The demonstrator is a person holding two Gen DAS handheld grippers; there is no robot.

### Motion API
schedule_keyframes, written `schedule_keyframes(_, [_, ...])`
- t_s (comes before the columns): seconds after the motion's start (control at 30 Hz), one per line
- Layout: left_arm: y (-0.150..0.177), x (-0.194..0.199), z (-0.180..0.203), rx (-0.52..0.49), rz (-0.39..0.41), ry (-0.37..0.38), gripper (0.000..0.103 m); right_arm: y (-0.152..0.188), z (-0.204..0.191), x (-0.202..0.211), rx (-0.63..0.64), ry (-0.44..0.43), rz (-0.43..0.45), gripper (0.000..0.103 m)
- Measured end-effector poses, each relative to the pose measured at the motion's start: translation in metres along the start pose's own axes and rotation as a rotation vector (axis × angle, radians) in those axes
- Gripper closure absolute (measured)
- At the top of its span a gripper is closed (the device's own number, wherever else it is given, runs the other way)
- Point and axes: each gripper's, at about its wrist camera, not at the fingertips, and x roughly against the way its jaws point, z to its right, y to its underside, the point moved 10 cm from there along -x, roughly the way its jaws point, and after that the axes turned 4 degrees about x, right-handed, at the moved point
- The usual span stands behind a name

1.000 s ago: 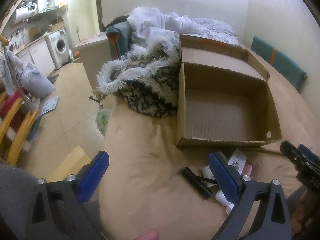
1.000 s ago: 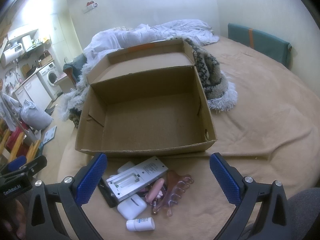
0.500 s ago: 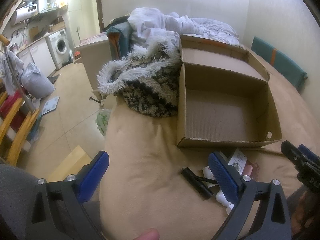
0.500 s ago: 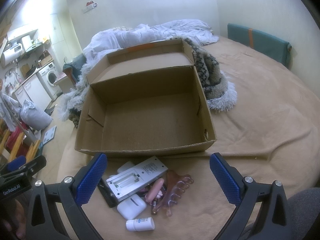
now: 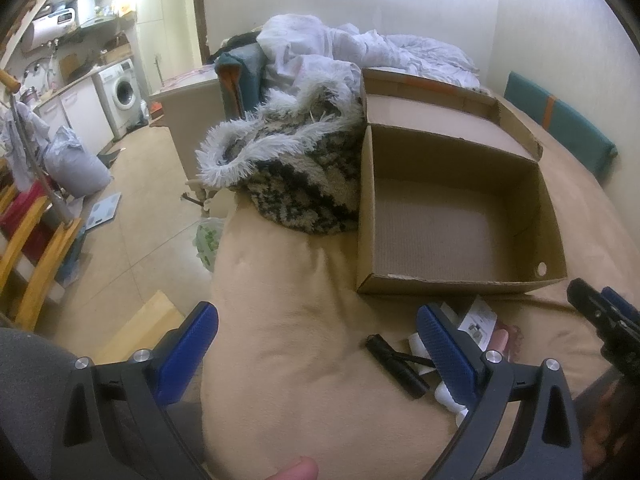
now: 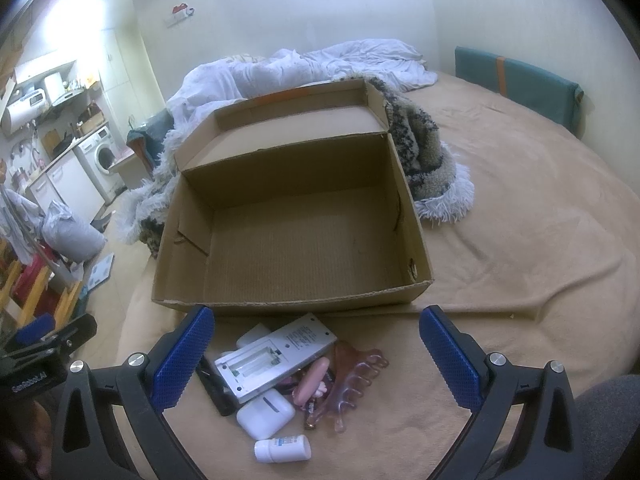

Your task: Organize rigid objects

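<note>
An empty open cardboard box (image 6: 304,236) (image 5: 452,232) sits on the beige bed. In front of it lies a small pile: a grey battery charger (image 6: 276,356), a white earbud case (image 6: 265,416), a white pill bottle (image 6: 282,449), a pink hair claw (image 6: 356,380), a pink item (image 6: 311,383) and a black object (image 5: 394,364). My right gripper (image 6: 316,360) is open, its jaws wide either side of the pile, just above it. My left gripper (image 5: 316,356) is open over bare bedding, left of the pile.
A fuzzy patterned blanket (image 5: 296,168) and white duvet (image 5: 360,52) lie behind and beside the box. A green cushion (image 6: 520,84) stands at the far right. The bed edge (image 5: 212,280) drops to the floor on the left, with chairs (image 5: 36,248) beyond.
</note>
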Motion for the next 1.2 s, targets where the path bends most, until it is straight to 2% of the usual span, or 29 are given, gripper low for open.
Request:
schedule_keyframes(0.17, [0.002,-0.012,-0.006,0.032,-0.053,0.006,0.004,-0.002,0.006,0.001,-0.032,0.000,-0.005,0.000])
schedule_keyframes(0.3, [0.020,-0.036,-0.003,0.089,-0.199,0.043,0.004,-0.002,0.014,0.002,-0.064,0.001,-0.012,0.000])
schedule_keyframes(0.37, [0.032,-0.050,0.000,0.126,-0.280,0.053,0.014,-0.002,0.017,0.001,-0.090,-0.009,-0.020,0.000])
schedule_keyframes(0.43, [0.047,-0.067,0.003,0.177,-0.376,0.072,0.036,-0.001,0.021,-0.001,-0.114,-0.019,-0.030,0.000])
schedule_keyframes(0.6, [0.081,-0.095,0.019,0.270,-0.538,0.102,0.059,0.002,0.025,-0.006,-0.152,-0.032,-0.053,0.000])
schedule_keyframes(0.67, [0.089,-0.103,0.026,0.276,-0.569,0.097,0.059,0.003,0.026,-0.008,-0.164,-0.040,-0.062,0.000])
schedule_keyframes(0.83, [0.096,-0.122,0.034,0.368,-0.597,0.092,0.059,0.004,0.029,-0.012,-0.186,-0.056,-0.076,0.000])
schedule_keyframes(1.2, [0.111,-0.146,0.051,0.372,-0.632,0.019,0.055,0.007,0.031,-0.017,-0.198,-0.069,-0.097,0.000])
